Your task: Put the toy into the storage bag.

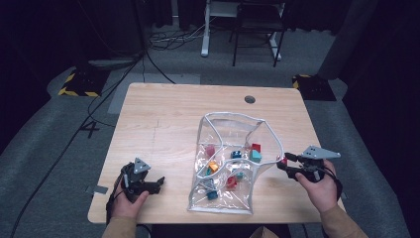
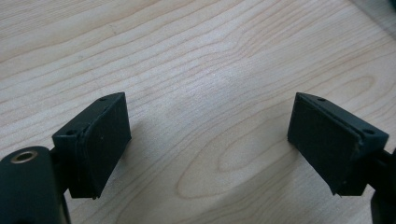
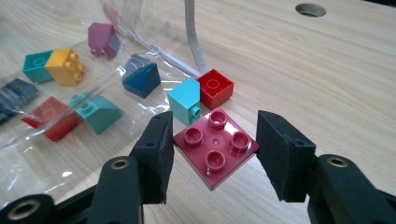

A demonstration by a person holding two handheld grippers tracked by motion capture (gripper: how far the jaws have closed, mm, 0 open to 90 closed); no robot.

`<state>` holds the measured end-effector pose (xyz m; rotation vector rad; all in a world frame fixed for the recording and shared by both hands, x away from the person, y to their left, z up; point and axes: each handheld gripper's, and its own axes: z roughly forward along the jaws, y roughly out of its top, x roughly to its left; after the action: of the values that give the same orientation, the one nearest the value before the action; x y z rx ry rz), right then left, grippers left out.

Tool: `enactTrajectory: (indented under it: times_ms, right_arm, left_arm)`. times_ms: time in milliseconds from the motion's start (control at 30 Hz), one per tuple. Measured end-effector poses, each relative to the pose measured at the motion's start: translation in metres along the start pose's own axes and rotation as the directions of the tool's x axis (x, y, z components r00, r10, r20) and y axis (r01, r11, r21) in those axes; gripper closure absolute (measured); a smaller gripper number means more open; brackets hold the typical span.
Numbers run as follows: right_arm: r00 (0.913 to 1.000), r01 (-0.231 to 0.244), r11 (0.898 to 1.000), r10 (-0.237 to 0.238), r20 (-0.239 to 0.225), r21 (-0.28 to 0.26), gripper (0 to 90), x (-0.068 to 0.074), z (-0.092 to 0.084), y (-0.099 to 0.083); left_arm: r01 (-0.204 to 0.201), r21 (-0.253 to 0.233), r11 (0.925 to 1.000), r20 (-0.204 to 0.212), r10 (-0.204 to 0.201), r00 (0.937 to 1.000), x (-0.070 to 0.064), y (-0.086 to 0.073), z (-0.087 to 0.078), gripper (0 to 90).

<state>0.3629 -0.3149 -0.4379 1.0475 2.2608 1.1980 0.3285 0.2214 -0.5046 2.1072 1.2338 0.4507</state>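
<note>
Now the dark red brick (image 3: pixel 215 145) sits clamped between the right gripper's (image 3: pixel 215 154) jaws.

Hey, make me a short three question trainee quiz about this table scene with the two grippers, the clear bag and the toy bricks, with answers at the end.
1. True or false: the left gripper holds a brick.
2. What sits between the jaws of the right gripper?
A. a dark red four-stud brick
B. a yellow brick
C. a grey cable
3. What holds most of the loose bricks on the wooden table?

Key:
1. False; it is open over bare wood.
2. A, the dark red four-stud brick.
3. The clear plastic bag with white edging.
</note>
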Motion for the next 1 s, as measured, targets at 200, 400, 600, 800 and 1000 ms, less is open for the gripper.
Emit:
enactTrajectory:
  times_ms: [200,400,600,800,1000]
  right_arm:
    - [1.0,-0.003,1.0,0.003,-0.004,-0.009,48.2,0.0,-0.012,0.01]
    - [1.0,0.001,1.0,-0.001,-0.004,-0.021,48.1,0.0,-0.022,0.021]
    - [1.0,0.004,0.999,-0.004,-0.001,-0.044,48.1,-0.002,-0.034,0.034]
    - [1.0,0.007,0.997,-0.007,0.001,-0.072,48.1,-0.004,-0.044,0.047]
    - [0.9998,0.018,0.994,-0.019,-0.009,-0.112,48.1,-0.002,-0.054,0.064]
  left_arm:
    - [0.0,0.0,1.0,0.0,0.0,1.0,0.0,0.0,0.0,13.5]
    - [0.0,0.0,1.0,0.0,0.0,1.0,0.0,0.0,0.0,13.5]
    - [0.002,-0.007,1.0,-0.002,-0.002,1.0,0.0,0.0,0.0,13.5]
    - [0.003,-0.009,1.0,-0.001,-0.003,1.0,0.0,-0.001,0.0,13.5]
    - [0.003,-0.008,1.0,-0.002,-0.003,1.0,0.0,-0.001,0.0,13.5]
